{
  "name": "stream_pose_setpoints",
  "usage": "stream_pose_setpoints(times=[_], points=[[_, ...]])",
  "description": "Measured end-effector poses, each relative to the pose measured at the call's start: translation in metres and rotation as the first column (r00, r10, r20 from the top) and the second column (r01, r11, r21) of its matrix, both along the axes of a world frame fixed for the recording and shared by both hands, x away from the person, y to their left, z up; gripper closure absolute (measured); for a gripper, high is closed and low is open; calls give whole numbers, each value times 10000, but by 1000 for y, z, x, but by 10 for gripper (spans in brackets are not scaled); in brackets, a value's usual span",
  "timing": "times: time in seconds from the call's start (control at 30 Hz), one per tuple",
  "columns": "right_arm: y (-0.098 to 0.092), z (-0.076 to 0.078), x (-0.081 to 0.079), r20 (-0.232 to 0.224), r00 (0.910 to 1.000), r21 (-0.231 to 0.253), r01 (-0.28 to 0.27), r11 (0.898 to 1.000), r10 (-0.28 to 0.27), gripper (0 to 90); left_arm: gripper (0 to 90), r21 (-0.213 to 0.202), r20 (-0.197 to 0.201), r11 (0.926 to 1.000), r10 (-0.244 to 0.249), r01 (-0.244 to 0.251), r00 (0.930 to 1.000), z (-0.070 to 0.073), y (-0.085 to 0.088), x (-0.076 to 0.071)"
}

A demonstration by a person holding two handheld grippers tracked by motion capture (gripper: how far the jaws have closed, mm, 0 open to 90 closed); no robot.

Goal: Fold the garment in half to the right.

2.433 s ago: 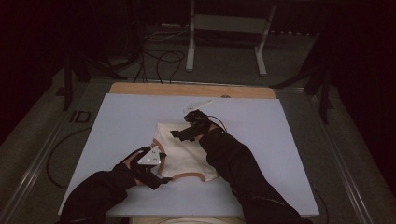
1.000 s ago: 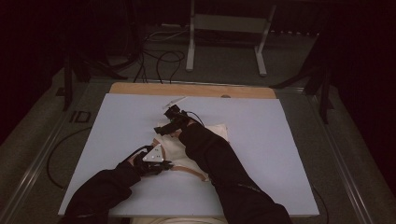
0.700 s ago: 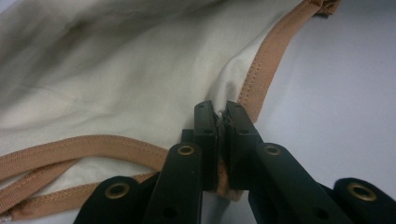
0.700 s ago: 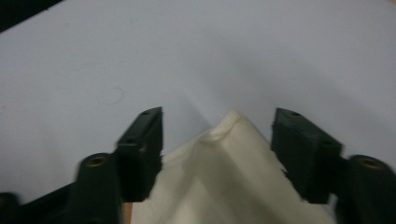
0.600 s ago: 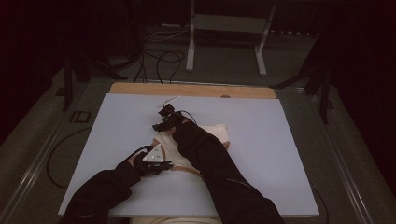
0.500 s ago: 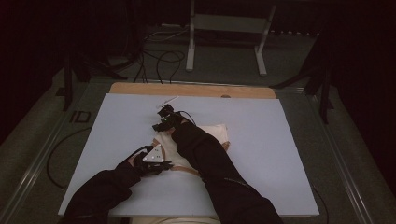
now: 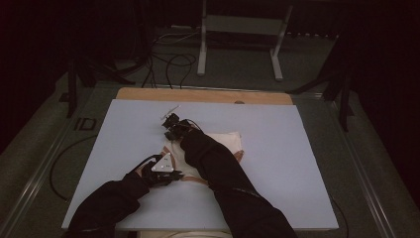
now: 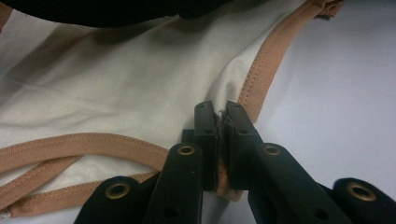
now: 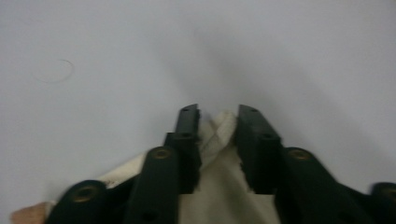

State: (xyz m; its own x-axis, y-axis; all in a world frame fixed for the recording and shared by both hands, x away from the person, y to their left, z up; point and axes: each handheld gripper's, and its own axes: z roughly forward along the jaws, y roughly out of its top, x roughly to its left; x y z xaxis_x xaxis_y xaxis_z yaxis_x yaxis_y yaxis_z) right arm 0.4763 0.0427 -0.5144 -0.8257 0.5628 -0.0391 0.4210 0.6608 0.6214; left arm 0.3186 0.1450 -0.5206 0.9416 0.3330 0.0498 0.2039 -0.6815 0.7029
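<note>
Count on the table: one cream fabric garment with tan-brown binding along its edges [image 7: 225,144], lying on one pale lavender rectangular table mat [image 7: 277,163]. Two black two-jaw handheld grippers are present, one left gripper [image 7: 171,176] and one right gripper [image 7: 171,124], each carried by one of two black-sleeved forearms [image 7: 218,168]. Beyond the table stands one grey metal stand with two legs [image 7: 237,29].
</note>
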Motion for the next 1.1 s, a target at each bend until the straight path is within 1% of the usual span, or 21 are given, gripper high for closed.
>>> stream_pose_setpoints(times=[0.03,0.07,0.1,0.17,0.33,0.43,0.5,0.6,0.63,0.77,0.83,0.93,1.1], points=[[0,0,0,93,10000,-58,21,10000,-20,770,866,-44,-16,10000,9,-9,10000,0,0,0],[-1,0,1,88,9999,-55,49,10000,-49,796,866,-76,-64,10000,45,-45,10000,0,0,0],[-2,0,2,52,10000,20,80,10000,-80,858,867,-76,-64,10000,45,-45,10000,0,0,0],[-2,1,2,-1,10000,-25,50,10000,-50,879,868,-95,-68,9999,45,-46,10000,0,0,1],[-5,5,2,-86,9999,168,81,9998,-79,891,869,-302,-15,9995,78,-78,10000,1,1,1],[-8,11,1,-66,10000,284,-1,9996,3,893,870,-442,-6,9989,148,-148,9999,3,0,0],[-9,14,0,-27,10000,382,-52,9993,53,894,870,-415,74,9991,105,-102,9999,4,-1,-1],[-10,18,-1,14,10000,483,-82,9988,81,894,871,-444,59,9989,126,-124,9999,4,-1,-1],[-13,22,-3,63,9999,568,-106,9983,102,894,871,-438,21,9989,151,-150,9999,4,-1,-1],[-19,29,-5,159,9998,716,-94,9974,83,894,871,-450,63,9989,124,-121,9999,5,-2,-2],[-22,33,-6,235,9997,824,-93,9966,74,894,871,-405,127,9991,108,-103,9999,6,-3,-2],[-27,40,-8,297,9996,1002,-50,9950,20,894,871,-448,169,9990,87,-80,9998,8,-5,-4],[-36,48,-10,449,9990,1187,-12,9929,-42,894,871,-345,400,9994,-59,73,9992,13,-7,-6]])
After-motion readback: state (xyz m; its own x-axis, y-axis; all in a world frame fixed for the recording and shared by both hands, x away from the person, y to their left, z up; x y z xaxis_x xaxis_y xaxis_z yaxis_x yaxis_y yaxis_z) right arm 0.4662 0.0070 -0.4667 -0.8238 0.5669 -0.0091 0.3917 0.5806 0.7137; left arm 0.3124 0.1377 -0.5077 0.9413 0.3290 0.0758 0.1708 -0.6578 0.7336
